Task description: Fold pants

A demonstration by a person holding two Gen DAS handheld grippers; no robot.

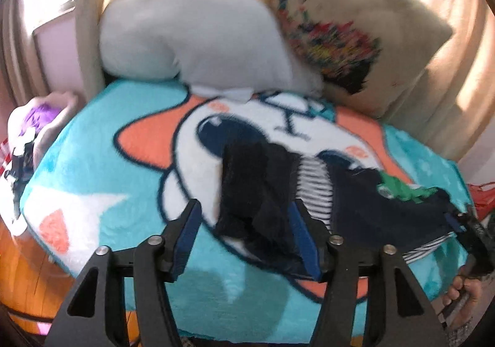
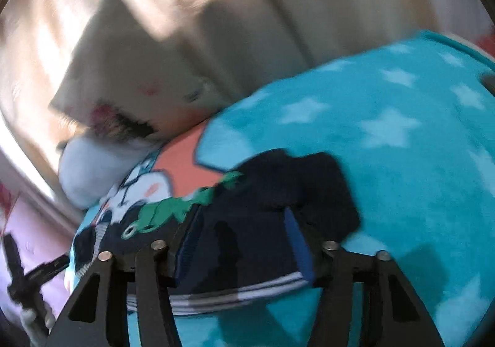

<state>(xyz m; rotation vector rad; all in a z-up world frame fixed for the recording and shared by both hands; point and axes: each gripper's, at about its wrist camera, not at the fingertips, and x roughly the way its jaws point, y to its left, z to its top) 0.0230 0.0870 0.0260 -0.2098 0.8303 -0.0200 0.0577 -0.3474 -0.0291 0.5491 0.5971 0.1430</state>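
Note:
Small dark navy pants (image 1: 263, 192) with a striped waistband and a green dinosaur print (image 1: 399, 189) lie crumpled on a turquoise cartoon blanket (image 1: 102, 161). My left gripper (image 1: 244, 217) is open, its blue-padded fingers (image 1: 300, 232) on either side of one dark leg of the pants. In the right wrist view the pants (image 2: 247, 223) lie between the open fingers of my right gripper (image 2: 238, 229), with the striped band (image 2: 235, 294) near the base. The right gripper also shows at the right edge of the left wrist view (image 1: 464, 223).
A grey plush cushion (image 1: 191, 37) and a cream pillow with a colourful print (image 1: 340, 31) lean at the back of the bed. Curtains hang behind. A pink and purple item (image 1: 40, 121) lies at the left, above a wooden floor (image 1: 24, 279). Both views are motion-blurred.

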